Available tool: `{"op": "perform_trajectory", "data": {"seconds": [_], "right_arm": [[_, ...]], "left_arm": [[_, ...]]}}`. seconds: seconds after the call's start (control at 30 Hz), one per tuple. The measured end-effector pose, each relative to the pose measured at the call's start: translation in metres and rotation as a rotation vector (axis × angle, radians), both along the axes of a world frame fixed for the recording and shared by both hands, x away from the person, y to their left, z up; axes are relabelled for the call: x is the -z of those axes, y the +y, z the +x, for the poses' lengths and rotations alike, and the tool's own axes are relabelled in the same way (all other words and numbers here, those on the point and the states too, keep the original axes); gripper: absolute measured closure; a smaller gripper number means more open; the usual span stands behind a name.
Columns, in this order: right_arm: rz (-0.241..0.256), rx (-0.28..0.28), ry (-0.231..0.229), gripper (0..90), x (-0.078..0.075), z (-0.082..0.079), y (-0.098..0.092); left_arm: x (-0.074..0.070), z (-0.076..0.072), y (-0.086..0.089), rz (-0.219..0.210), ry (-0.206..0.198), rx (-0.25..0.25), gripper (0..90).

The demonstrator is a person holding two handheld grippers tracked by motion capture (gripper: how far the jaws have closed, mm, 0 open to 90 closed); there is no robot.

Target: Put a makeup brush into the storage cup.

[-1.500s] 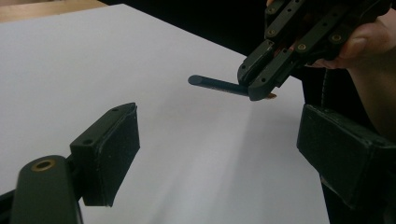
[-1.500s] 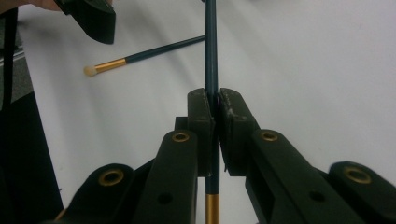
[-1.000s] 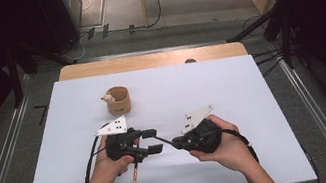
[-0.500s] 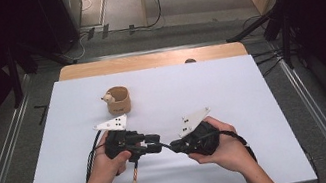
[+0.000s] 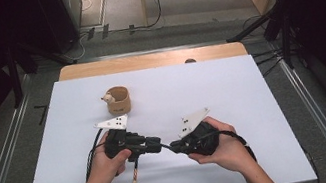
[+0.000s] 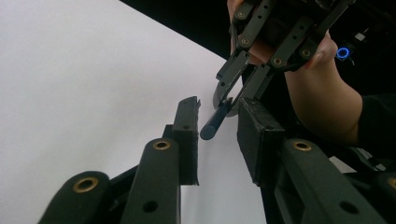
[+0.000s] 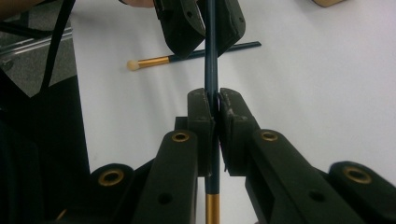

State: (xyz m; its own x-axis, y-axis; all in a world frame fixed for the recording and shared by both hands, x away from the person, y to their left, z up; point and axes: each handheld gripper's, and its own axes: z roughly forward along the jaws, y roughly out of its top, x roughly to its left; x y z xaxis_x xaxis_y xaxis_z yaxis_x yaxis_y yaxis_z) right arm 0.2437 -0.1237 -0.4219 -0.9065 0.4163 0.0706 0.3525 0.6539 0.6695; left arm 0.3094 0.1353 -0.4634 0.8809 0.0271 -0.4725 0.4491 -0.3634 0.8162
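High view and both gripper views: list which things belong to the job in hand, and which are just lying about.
In the job:
- right gripper, shut on the dark blue stick
- left gripper, jaws open around that stick's end

Lying about:
- second stick, flat on the table
- wooden cup, standing apart from both grippers

Left claw [image 6: 217, 133] parted above the white desk [image 6: 84, 93], dark blue rod [image 6: 215, 122] poking into the gap. Right claw [image 6: 243, 84] opposite, clamped on that rod, hand [image 6: 317, 93] behind.
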Motion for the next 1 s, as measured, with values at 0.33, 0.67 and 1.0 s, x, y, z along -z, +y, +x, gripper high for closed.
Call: {"op": "perform_trajectory", "data": {"seconds": [0.33, 0.67, 1.0], "right_arm": [[-0.004, -0.013, 0.004, 85.5, 0.0013, 0.0002, 0.0007], [-0.004, -0.025, 0.002, 85.5, 0.0032, 0.0009, 0.0010], [-0.005, -0.038, 0.003, 84.8, 0.0040, -0.0003, 0.0010]], "left_arm": [[0.0012, 0.0006, -0.0005, -0.006, 0.018, 0.015, 74.0], [0.0023, 0.0013, -0.0002, 0.002, 0.016, 0.017, 81.2], [-0.0033, -0.0023, -0.0013, -0.022, -0.018, 0.025, 86.5]]}}
